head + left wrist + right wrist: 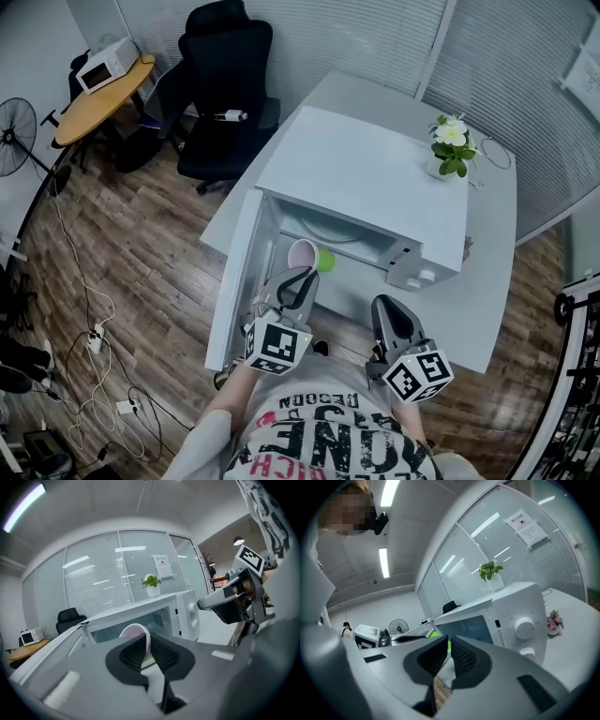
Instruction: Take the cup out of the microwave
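The white microwave [366,178] stands on the table with its door [239,281] swung open to the left. A green cup [311,256] with a pink inside lies tilted on its side at the cavity's mouth. My left gripper [298,281] is shut on its rim; in the left gripper view the rim of the cup [133,632] sits pinched between the pads of that gripper [147,641]. My right gripper [392,309] hovers shut and empty in front of the control panel, to the right of the cup. In the right gripper view its jaws [446,651] face the microwave [520,616].
A potted plant [452,145] stands behind the microwave on the white table [487,300]. A black office chair [220,84] and a round wooden table [98,103] with a small appliance are farther left. A fan [14,136] and cables lie on the wood floor.
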